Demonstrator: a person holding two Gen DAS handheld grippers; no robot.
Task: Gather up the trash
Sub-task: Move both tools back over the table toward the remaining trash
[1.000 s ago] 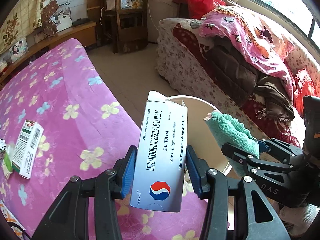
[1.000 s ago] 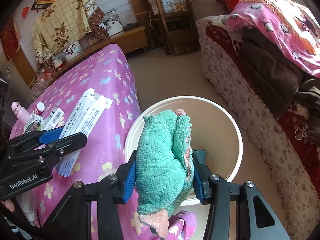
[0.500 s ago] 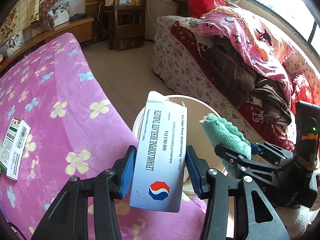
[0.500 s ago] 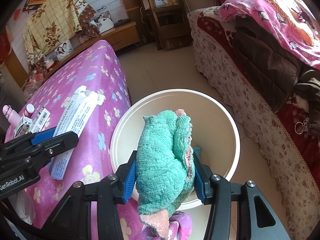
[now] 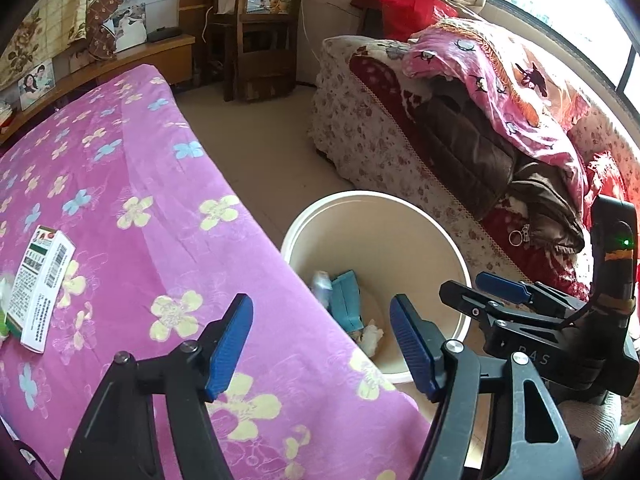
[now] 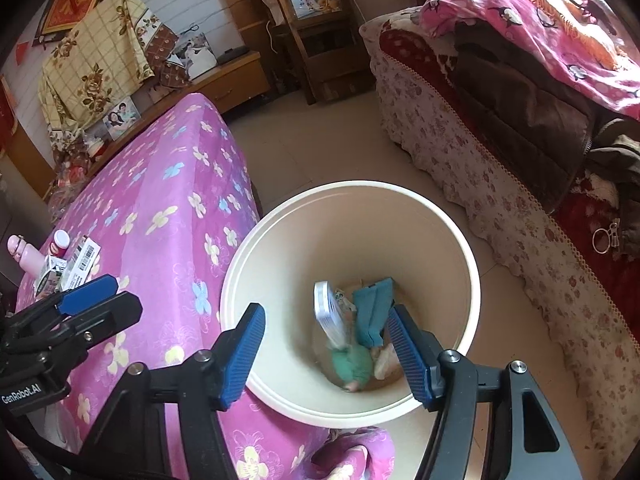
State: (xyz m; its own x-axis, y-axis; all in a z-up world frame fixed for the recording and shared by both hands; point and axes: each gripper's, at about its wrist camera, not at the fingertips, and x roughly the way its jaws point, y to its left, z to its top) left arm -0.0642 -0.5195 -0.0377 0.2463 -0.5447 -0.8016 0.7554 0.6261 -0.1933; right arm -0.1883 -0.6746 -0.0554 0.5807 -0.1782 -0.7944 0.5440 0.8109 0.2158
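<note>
the left gripper and the right gripper have just been opening; both jaws stand apart with nothing between them, above the cream bucket. inside it, the white tablet box lies tilted, long axis slanting toward the bottom, beside the blurred green cloth.
</note>
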